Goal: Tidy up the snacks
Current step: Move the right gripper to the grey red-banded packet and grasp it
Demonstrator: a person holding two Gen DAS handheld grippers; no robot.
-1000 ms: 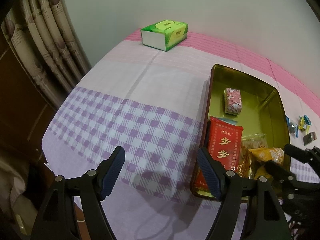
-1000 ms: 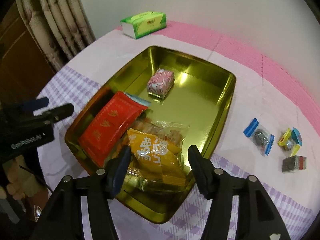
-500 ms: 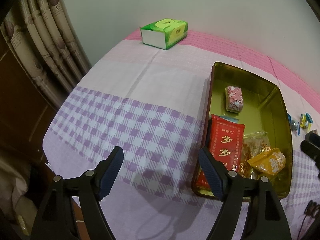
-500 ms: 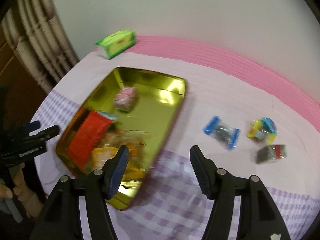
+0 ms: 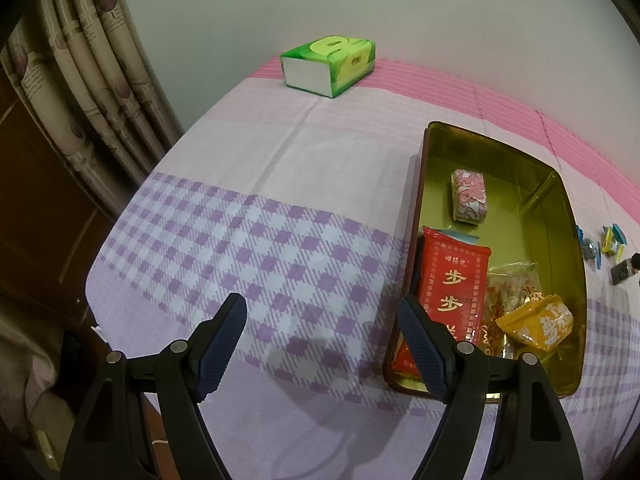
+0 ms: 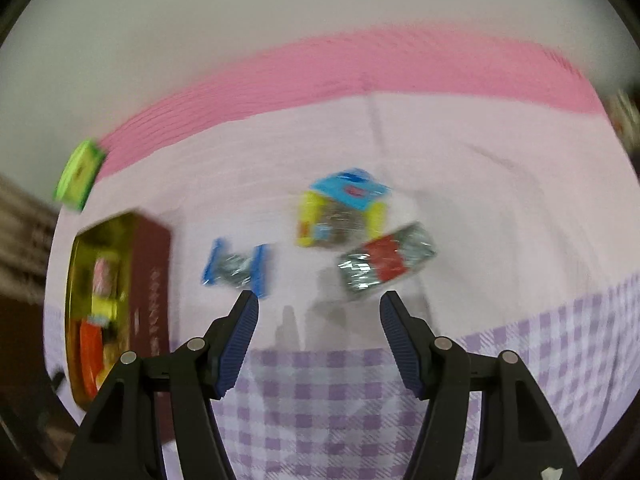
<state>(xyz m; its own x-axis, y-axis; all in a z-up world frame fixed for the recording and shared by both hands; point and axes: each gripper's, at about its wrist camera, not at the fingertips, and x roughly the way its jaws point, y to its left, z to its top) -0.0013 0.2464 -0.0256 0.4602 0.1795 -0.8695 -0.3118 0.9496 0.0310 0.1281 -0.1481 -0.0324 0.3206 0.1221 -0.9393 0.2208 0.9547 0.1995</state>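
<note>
Cloth (image 5: 280, 208) across the whole table, pink at 12 o'clock, purple check toward 6. Tin (image 5: 556, 184) at 3 o'clock in the left view, holding red pack (image 5: 452, 280), clear bag, yellow pack (image 5: 536, 326) and pink sweet (image 5: 469, 196). Tissues (image 5: 328, 66) far off at 12, no part of the job. Left gripper (image 5: 322, 344) parked over bare check beside the tin, jaws wide apart, nothing between. Right gripper (image 6: 316, 320) swung across to the loose sweets, jaws apart and empty, recently widened a little. Three sweets left on the cloth, well outside the tin: yellow-blue sweet (image 6: 340, 216) at 12 from the tips, silver-red sweet (image 6: 386, 262) at 1, blue-ended sweet (image 6: 236, 266) at 10, just beside the left fingertip. View blurred, so finer detail unreadable. Step in hand, likely: reaching for the next stray sweet. Next move probably calls for steadying, centring on one sweet only, lowering to the cloth, closing gently, then carrying back toward 9 into the tin.
</note>
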